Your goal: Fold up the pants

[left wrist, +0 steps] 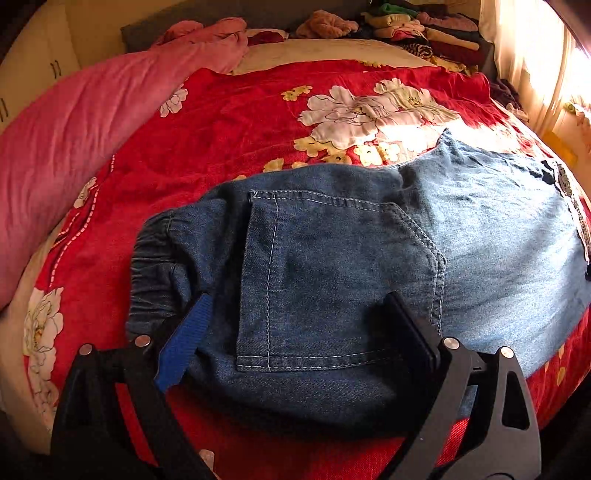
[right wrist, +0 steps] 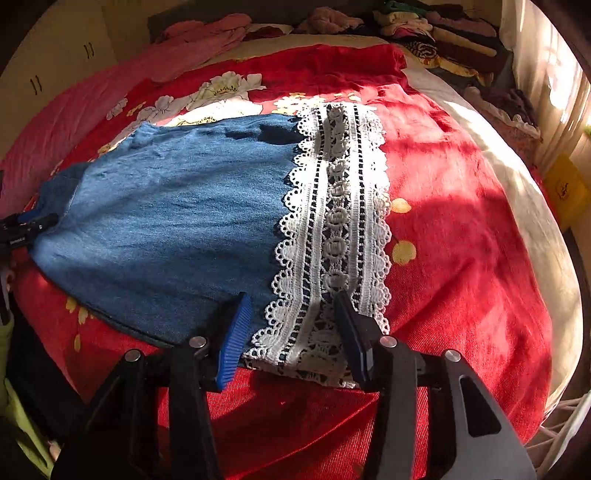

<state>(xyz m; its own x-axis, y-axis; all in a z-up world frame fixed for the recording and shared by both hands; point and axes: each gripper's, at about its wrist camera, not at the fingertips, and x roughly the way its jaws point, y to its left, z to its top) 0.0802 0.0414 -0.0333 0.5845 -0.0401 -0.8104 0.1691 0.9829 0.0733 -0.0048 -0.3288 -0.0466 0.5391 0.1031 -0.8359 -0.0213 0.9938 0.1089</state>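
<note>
Bedroom w/ a bed under a red flowered bedspread (left wrist: 236,122), pink quilt (left wrist: 66,136) along its left side, stack of folded clothes (left wrist: 424,33) at the far end, curtain (right wrist: 554,85) lit by sun on the right. The denim pants (left wrist: 332,280) lie flat across the bedspread, waist end w/ back pocket (left wrist: 332,280) toward my left, white lace hem (right wrist: 336,229) toward my right.

No brand readable on the pants; a small white print on the other tool's body at the left edge of the right cam is too tiny to read.

My left gripper (left wrist: 295,325) sits low over the pocket, fingers spread wide, nothing pinched. My right gripper (right wrist: 291,325) sits low at the near edge of the hem, fingers apart either side of the lace, not closed on it.

Whether the fingertips touch cloth I can't tell. Near edge of the pants is hidden behind both tools.
</note>
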